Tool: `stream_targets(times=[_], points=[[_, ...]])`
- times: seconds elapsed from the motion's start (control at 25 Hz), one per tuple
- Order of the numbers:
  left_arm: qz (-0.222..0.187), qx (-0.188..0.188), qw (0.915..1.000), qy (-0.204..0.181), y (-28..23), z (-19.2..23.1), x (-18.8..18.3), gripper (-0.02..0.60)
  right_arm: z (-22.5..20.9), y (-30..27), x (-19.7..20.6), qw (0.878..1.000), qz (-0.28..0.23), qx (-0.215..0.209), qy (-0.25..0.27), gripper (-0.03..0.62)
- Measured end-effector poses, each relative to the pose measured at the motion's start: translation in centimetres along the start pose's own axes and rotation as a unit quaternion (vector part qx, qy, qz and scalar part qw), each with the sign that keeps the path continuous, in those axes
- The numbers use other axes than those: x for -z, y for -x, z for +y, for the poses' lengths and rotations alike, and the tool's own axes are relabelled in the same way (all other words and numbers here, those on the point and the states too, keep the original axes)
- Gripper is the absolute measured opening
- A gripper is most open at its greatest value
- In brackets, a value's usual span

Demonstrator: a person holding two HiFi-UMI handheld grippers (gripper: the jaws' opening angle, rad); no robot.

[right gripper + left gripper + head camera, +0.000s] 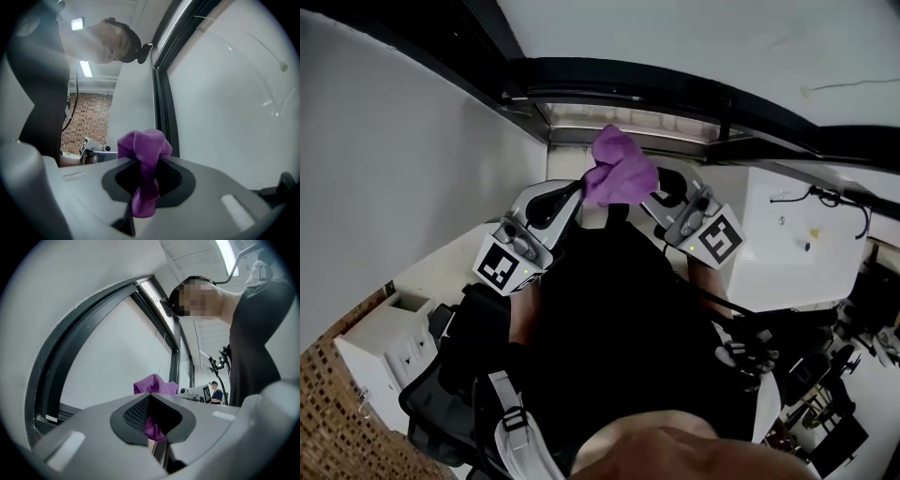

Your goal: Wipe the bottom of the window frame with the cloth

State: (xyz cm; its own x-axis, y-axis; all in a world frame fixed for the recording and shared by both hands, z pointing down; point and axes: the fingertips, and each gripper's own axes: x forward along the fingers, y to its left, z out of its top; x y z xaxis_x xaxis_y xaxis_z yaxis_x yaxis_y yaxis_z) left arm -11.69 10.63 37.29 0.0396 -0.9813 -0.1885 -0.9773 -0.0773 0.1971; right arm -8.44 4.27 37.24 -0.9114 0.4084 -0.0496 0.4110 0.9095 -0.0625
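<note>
Dark clothing on the person's torso fills the middle of the head view, closest to us. Just beyond it the two grippers rise side by side. We see the left gripper and the right gripper angled toward each other, meeting at a bunched purple cloth. Each gripper's own view shows its jaws pressed together on the fabric. On the left a fold is pinched between the pads and the rest bulges above them. On the right a twisted tail hangs down through the jaws with a rounded wad on top.

We find the cloth held up in the air between the grippers, right in front of the lower rail of the dark window frame. Whether it touches the rail we cannot tell. The frame curves across the top of the head view, with a pale track running along its bottom edge. Its pane looks flat and milky white.

Around us, a plain white wall stands to the left and a white cabinet to the right. A low white unit sits near the floor. A brick wall closes the far side of the room under a ceiling light, and a distant person stands beyond the window.
</note>
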Motion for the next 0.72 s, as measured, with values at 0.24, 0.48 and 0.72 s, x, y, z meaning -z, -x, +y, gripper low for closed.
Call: stream_targets(times=[0.24, 0.48, 0.72], points=[[0.01, 0.008, 0.9999, -0.003, -0.3, -0.1, 0.1, 0.0, -0.1, 0.7, -0.4, 1.0, -0.023, 0.016, 0.004, 0.058], [0.01, 0.032, 0.9994, -0.01, -2.1, -1.1, -0.2, 0.0, -0.9, 2.9, -0.3, 0.999, -0.031, 0.036, 0.003, 0.058], [0.022, 0.057, 0.9981, -0.007, -3.6, -2.4, 0.4, 0.0, -0.9, 4.4, -0.3, 0.998, -0.044, 0.047, 0.0, 0.058]])
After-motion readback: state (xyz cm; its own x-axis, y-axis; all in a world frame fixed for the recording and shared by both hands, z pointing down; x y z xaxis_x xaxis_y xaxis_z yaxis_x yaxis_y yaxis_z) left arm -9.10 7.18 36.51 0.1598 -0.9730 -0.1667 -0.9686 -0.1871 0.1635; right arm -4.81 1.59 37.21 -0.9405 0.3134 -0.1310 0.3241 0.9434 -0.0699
